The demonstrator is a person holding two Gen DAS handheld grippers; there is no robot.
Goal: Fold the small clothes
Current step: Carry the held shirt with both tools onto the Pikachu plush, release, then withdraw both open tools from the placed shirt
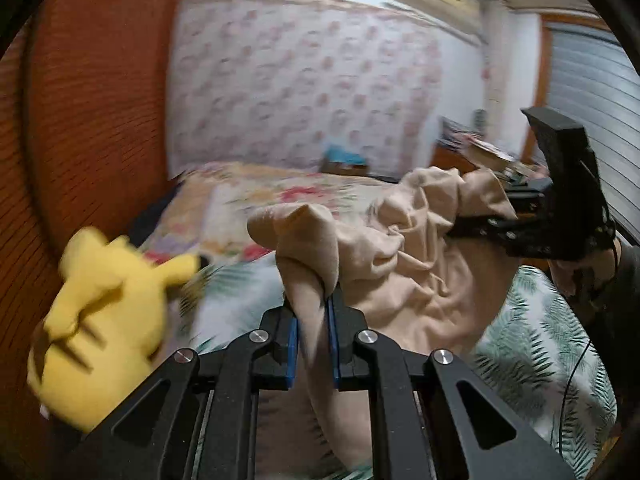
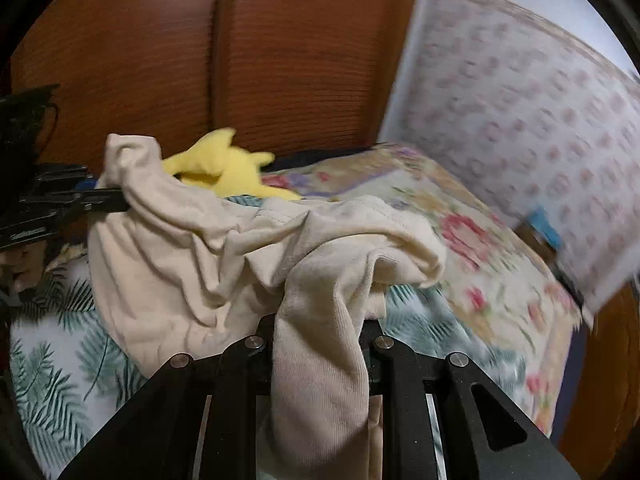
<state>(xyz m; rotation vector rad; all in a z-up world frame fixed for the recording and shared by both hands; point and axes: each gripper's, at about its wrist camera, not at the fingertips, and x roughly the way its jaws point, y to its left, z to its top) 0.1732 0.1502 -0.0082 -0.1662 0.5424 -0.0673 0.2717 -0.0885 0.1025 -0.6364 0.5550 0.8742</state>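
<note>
Both grippers clamp the crumpled beige cotton garment (image 1: 404,240), held up over the leaf-print bed sheet (image 1: 532,340). Left gripper (image 1: 313,316) pinches one end, right gripper (image 2: 320,320) the other; cloth's long axis runs slack btwn them, needs pulling taut.

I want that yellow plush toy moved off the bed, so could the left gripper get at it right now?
Probably not yet. The left gripper is shut on the beige garment, which the right gripper also holds. The yellow plush toy lies close beside it with nothing between, but the fingers must let go first.
</note>
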